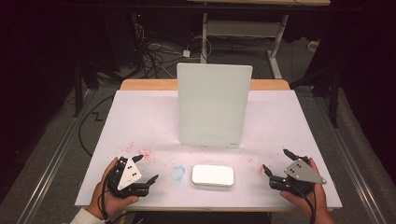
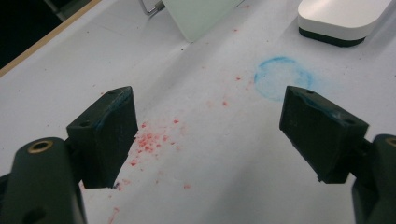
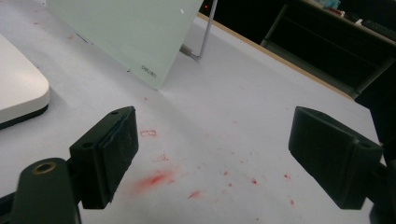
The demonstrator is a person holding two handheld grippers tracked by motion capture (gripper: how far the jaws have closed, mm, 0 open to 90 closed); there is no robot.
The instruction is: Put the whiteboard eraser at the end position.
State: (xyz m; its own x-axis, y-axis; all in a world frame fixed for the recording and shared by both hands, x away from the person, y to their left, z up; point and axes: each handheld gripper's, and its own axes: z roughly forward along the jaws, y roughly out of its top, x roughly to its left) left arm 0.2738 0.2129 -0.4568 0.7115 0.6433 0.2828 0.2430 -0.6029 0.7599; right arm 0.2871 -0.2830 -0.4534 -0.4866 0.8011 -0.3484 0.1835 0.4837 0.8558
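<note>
Both grippers, left [image 1: 145, 168] and right [image 1: 275, 164], are resting with fingers wide, holding nothing. The eraser [image 1: 212, 175] is lying between them on the surface [image 1: 140, 116]; likely light, rigid, best gripped across its short sides.

The bench [image 1: 140, 116] has a white cover and a wooden far edge. A pale board [image 1: 212, 105] stands upright on it at the middle. Just in front of the board lies a flat white block [image 1: 212, 175]. Left of the block is a blue ring mark [image 1: 178, 173]; red specks [image 1: 140, 153] lie farther left.
</note>
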